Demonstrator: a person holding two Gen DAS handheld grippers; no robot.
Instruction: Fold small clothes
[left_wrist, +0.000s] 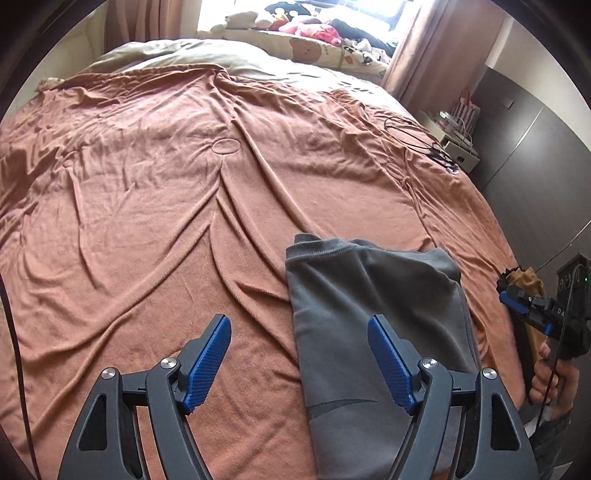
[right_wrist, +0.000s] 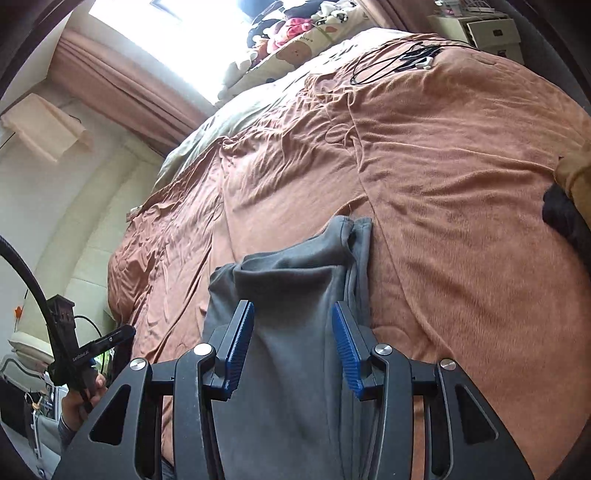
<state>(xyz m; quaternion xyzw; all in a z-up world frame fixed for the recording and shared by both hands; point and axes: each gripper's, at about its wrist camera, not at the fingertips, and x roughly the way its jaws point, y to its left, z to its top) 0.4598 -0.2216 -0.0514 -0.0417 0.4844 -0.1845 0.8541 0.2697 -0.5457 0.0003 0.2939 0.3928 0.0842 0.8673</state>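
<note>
A grey garment (left_wrist: 369, 291) lies folded into a long strip on the brown blanket (left_wrist: 147, 221), near the bed's front edge. My left gripper (left_wrist: 298, 320) hangs open above the garment's left edge, one pad over the blanket and one over the grey cloth, with nothing pinched. In the right wrist view the grey garment (right_wrist: 295, 266) runs under my right gripper (right_wrist: 292, 304), whose jaws stand apart above the cloth without pressing it. The right gripper (left_wrist: 517, 297) also shows at the left view's right edge, held by a hand (left_wrist: 550, 373). The left gripper (right_wrist: 114, 338) appears low on the left.
Black cables (right_wrist: 399, 59) lie on the bed's far right. Tan cloth (right_wrist: 576, 166) and black cloth (right_wrist: 561, 214) sit at the right edge. Plush toys and pillows (left_wrist: 306, 29) line the window. A white nightstand (left_wrist: 458, 147) and a dark wardrobe (left_wrist: 535, 147) stand beside the bed.
</note>
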